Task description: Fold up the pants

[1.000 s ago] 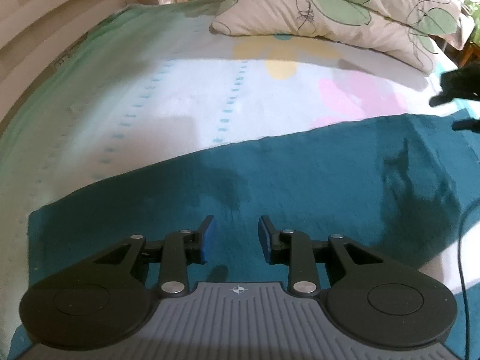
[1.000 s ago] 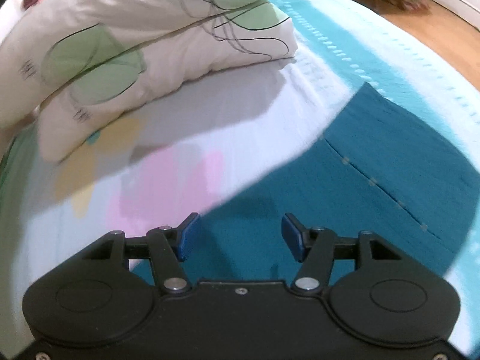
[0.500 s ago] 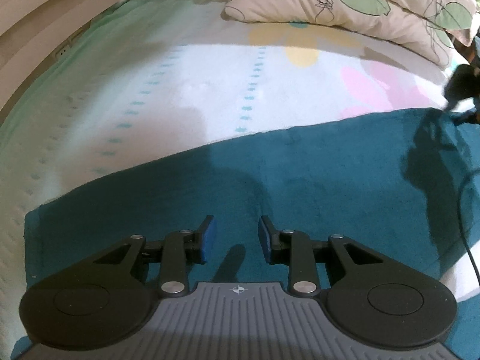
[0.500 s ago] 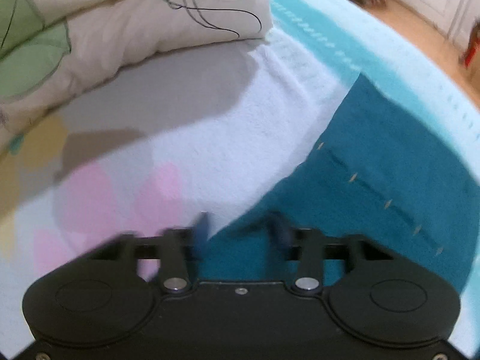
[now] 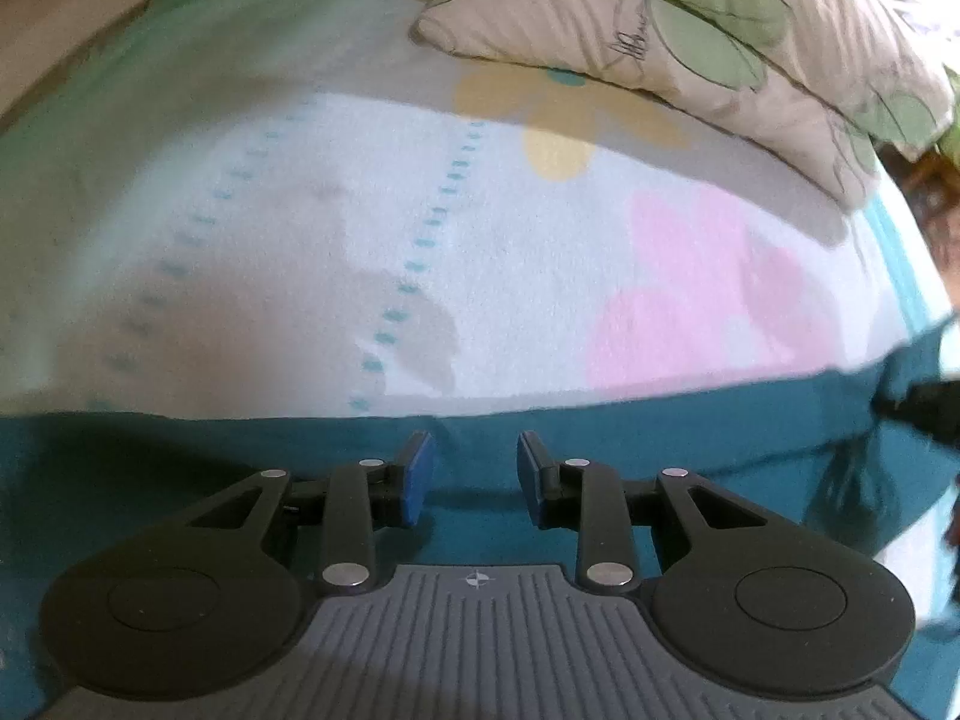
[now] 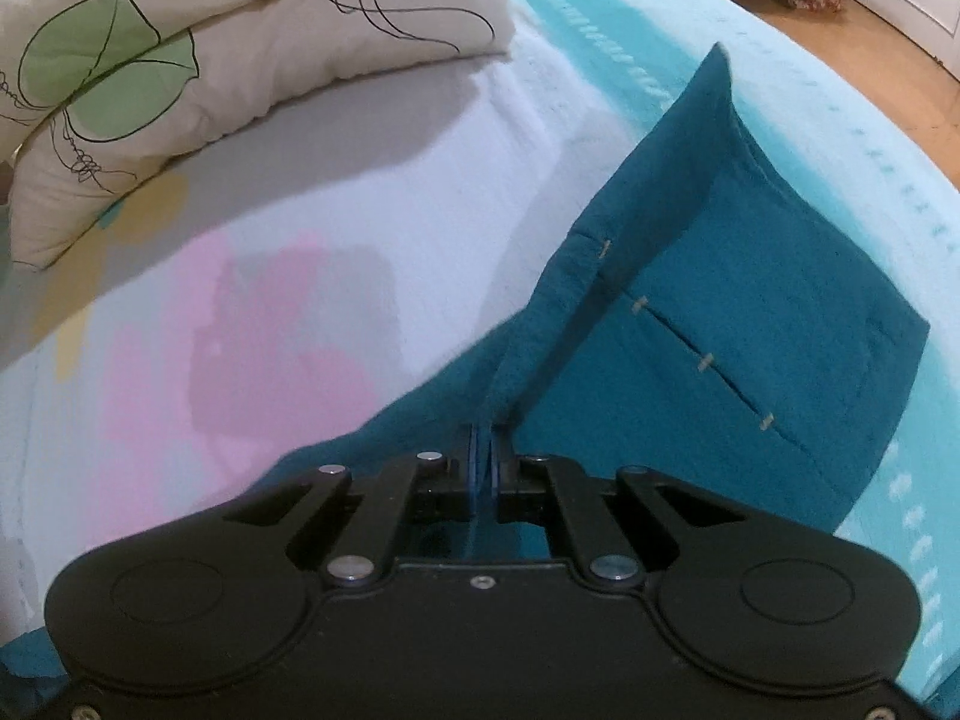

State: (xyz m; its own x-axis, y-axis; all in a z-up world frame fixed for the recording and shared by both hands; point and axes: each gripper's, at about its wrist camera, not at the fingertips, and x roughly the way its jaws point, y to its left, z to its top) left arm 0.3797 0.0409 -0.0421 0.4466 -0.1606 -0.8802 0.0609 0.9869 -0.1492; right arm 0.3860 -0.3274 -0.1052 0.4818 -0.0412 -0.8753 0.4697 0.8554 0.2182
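Note:
Teal pants lie spread flat across a bed; in the right wrist view the waistband end shows a seam with small tan stitches. My left gripper is open, low over the pants just inside their far edge, with blue pads apart. My right gripper is shut on the pants' far edge, and a ridge of cloth rises from its pads toward the waistband corner. The right gripper shows as a dark shape at the right edge of the left wrist view.
The bedsheet is white with pink and yellow flowers and teal dashes. Two leaf-print pillows lie stacked beyond the pants, also in the left wrist view. A wooden floor lies past the bed's right side.
My right gripper has closed on the pants' far edge and pulled up a ridge of cloth. My left gripper has moved forward toward the far edge, still open.

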